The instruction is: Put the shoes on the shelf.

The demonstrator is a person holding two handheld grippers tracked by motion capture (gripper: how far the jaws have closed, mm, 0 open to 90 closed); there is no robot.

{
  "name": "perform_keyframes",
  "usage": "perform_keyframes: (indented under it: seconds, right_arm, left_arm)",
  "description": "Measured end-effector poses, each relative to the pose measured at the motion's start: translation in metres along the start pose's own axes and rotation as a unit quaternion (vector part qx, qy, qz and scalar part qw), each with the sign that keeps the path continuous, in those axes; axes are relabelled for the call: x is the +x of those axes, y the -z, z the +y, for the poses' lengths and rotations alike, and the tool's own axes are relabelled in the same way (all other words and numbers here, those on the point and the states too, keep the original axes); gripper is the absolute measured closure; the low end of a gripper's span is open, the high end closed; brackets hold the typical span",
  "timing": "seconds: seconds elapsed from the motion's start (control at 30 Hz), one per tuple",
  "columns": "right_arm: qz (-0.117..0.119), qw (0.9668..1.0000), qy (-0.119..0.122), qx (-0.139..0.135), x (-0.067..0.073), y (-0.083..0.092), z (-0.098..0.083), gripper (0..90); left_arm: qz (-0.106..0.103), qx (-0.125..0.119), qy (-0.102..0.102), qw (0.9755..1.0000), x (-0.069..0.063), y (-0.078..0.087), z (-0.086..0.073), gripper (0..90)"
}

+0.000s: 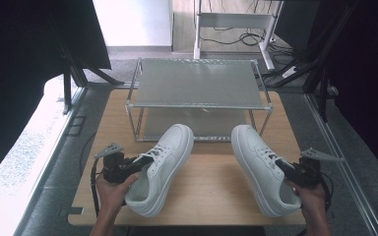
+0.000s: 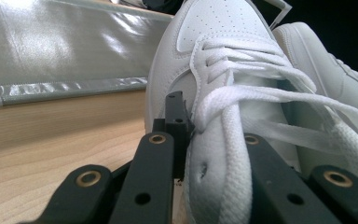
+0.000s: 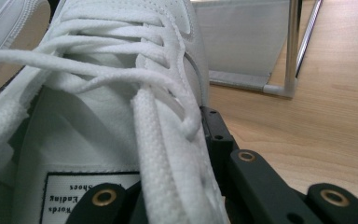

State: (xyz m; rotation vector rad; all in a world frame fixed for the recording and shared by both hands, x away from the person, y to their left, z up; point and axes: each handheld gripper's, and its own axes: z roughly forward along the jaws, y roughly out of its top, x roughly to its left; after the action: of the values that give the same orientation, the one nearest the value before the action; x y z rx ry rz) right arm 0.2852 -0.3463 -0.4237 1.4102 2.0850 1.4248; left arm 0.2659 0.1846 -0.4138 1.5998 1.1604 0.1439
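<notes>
A: Which step was in hand?

B: As I judged it, carrying the pair to the rack. The left gripper (image 1: 139, 163) was clenched on the side wall of the left sneaker (image 1: 161, 167), one jaw outside the collar and one inside by the laces. The right gripper (image 1: 285, 169) was clamped the same way on the collar of the right sneaker (image 1: 260, 167).

A: Where were the sneakers?

B: Over the near half of the wooden table (image 1: 211, 187), just in front of the two-tier metal shoe rack (image 1: 197, 83), which stood at twelve o'clock from them. I could not tell whether the soles touched the wood.

A: Which way did they point?

B: Toes away from the person, heels near. The left sneaker's long axis ran from about seven o'clock to one o'clock; the right one ran from about five to eleven. So the toes leaned toward each other, short of the rack's lower shelf (image 1: 197, 129).

A: And the next move?

B: Probably straightening both toward twelve o'clock and sliding them toe-first onto a shelf, clear of the chrome uprights, with the grips kept firm.
</notes>
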Motion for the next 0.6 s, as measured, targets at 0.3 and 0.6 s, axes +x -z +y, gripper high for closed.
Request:
perform_keyframes:
  seconds: [0.3, 0.6]
  right_arm:
    - [0.01, 0.9993, -0.016, -0.032, 0.004, 0.008, 0.004, 88.0]
    - [0.023, 0.9984, -0.019, -0.048, 0.011, 0.007, 0.011, 88.1]
  left_arm:
    - [-0.01, -0.018, -0.001, 0.9998, -0.006, 0.007, 0.005, 82.5]
    - [-0.034, -0.024, 0.013, 0.999, -0.005, 0.008, 0.01, 82.5]
